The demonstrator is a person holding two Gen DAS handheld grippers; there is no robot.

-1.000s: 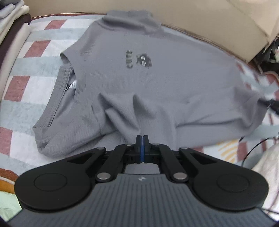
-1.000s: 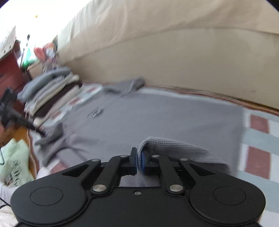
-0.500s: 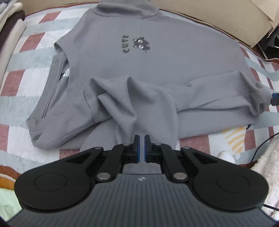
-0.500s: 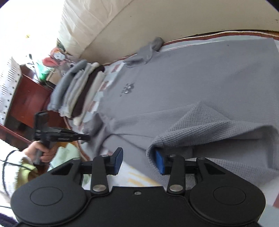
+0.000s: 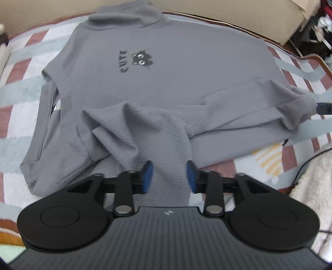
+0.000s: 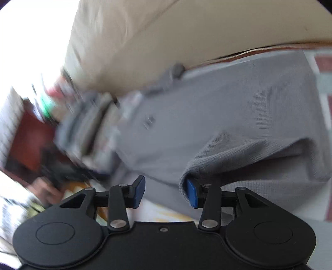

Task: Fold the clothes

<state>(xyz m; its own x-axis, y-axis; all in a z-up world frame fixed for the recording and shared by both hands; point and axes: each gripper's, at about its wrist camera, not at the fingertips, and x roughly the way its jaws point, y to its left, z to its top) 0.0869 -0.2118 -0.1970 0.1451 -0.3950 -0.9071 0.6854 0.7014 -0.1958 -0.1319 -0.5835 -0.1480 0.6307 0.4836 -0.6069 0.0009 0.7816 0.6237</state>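
A grey waffle-knit sweater (image 5: 166,79) with a black "CUTE" print lies flat on a checked blanket (image 5: 25,87). One sleeve (image 5: 161,133) is folded across its lower body. My left gripper (image 5: 169,176) stands over that sleeve's end with its jaws opening; the cloth lies between the blue pads, which do not press on it. The other sleeve (image 5: 269,99) is folded inward at the right. In the blurred right wrist view, my right gripper (image 6: 165,191) is open, and that sleeve's cuff (image 6: 238,162) rests against its right pad (image 6: 192,193).
A beige cushion (image 5: 249,12) runs along the far edge of the blanket. A blurred stack of folded clothes (image 6: 87,128) sits beside the sweater's collar end. A white fluffy cloth (image 5: 315,187) and a dark cable (image 5: 307,166) lie at the near right.
My left jaws went from shut on the sleeve end to wide apart, letting it go. My right jaws also opened and let go of the cuff, and that view rolled.
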